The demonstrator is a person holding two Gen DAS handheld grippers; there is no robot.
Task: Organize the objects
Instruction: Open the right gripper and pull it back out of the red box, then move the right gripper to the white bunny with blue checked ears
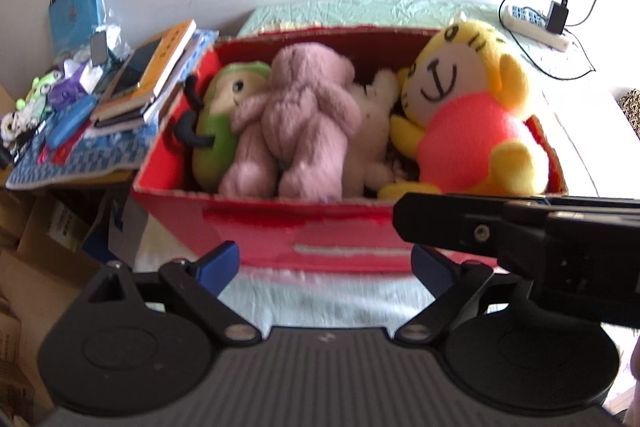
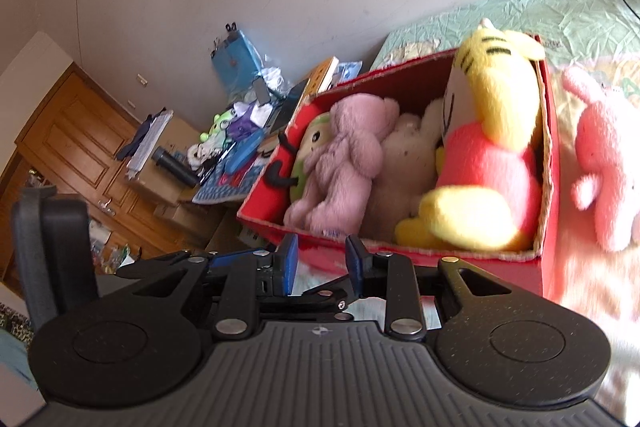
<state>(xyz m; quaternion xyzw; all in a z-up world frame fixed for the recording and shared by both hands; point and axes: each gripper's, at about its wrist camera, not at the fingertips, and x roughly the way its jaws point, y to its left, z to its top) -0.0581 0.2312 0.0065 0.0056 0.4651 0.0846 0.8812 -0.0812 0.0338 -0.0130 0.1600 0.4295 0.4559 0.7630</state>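
Note:
A red box (image 1: 280, 231) (image 2: 548, 163) sits on the bed and holds several plush toys: a green one (image 1: 224, 115), a mauve bear (image 1: 296, 115) (image 2: 348, 155), a white one (image 1: 372, 131) (image 2: 404, 163) and a yellow tiger in a pink shirt (image 1: 464, 107) (image 2: 488, 155). A pink plush (image 2: 604, 155) lies on the bed right of the box. My left gripper (image 1: 324, 263) is open and empty just in front of the box. My right gripper (image 2: 322, 261) is open a little, empty, at the box's near wall; its body crosses the left wrist view (image 1: 520, 239).
A cluttered side table (image 1: 80, 155) with books (image 1: 148, 75), a blue case (image 1: 70, 125) and small items stands left of the box. A power strip (image 1: 536, 27) with a charger lies at the back right. A wooden door (image 2: 72, 147) and cardboard boxes (image 2: 160, 183) are at the left.

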